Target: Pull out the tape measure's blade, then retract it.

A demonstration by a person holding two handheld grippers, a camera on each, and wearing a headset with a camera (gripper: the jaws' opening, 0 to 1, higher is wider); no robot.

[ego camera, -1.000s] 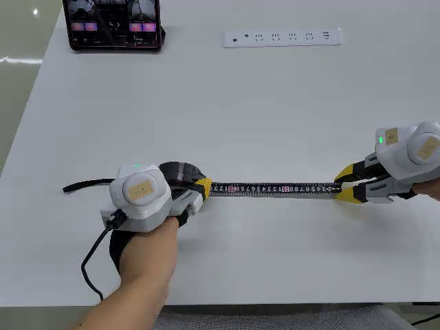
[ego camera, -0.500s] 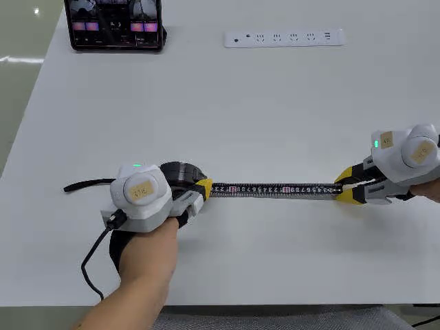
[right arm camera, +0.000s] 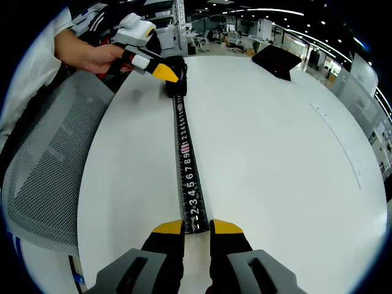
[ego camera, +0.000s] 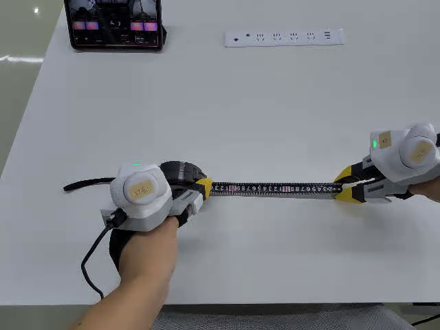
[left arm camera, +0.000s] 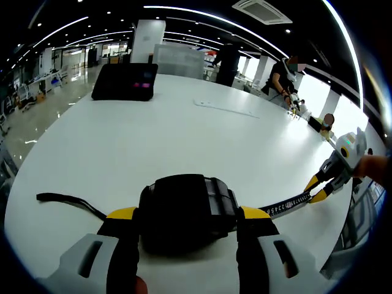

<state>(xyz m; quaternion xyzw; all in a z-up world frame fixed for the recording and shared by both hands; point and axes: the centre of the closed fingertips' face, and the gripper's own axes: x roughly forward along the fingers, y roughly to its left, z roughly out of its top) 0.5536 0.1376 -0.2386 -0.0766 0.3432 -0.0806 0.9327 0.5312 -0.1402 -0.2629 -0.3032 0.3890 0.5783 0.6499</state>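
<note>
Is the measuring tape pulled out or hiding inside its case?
Out. The numbered black blade stretches across the white table from the black case in the left gripper to the right gripper.

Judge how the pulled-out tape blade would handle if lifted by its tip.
Probably springy, not floppy: the blade runs straight from case to right claw. Likely light, being thin. Released, it would probably snap back into the case.

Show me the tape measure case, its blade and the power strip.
tape measure case [left arm camera: 187, 211]: left gripper view, front of the black body.
blade [ego camera: 275, 188]: head view, middle of the pulled-out length.
power strip [ego camera: 283, 38]: head view, its middle.
</note>
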